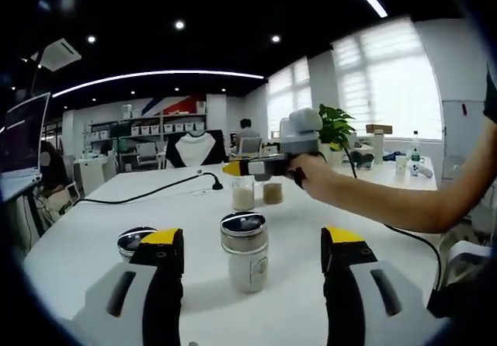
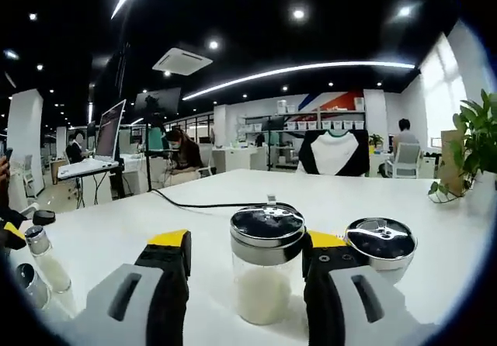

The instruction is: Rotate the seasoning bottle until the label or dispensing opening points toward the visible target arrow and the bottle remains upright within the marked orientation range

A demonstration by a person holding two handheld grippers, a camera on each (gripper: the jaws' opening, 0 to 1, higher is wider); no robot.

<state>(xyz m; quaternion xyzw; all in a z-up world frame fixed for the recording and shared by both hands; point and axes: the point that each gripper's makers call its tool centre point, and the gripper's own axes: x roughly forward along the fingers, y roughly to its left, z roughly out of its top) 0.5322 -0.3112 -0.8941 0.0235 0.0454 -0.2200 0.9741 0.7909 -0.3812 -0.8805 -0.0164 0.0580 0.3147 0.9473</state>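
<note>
Glass seasoning bottle [image 2: 265, 264] upright on white tabletop [image 2: 233, 230], between right gripper [image 2: 247, 257] jaws, contact unclear; left gripper [image 1: 252, 245] jaws apart.

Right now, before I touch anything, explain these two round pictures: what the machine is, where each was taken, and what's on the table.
There is no robot. A person holds a two-jaw gripper in each hand, each with black, yellow-tipped jaws and a camera looking along them.

The left gripper view shows the left gripper, its jaws wide apart. It faces a glass shaker jar with a shiny metal lid on the white table. A second metal-lidded jar sits beside it. Further off, the person's hand holds the other gripper.

The right gripper view shows the right gripper. Its open jaws flank a glass jar of white powder but are not visibly clamped on it.
</note>
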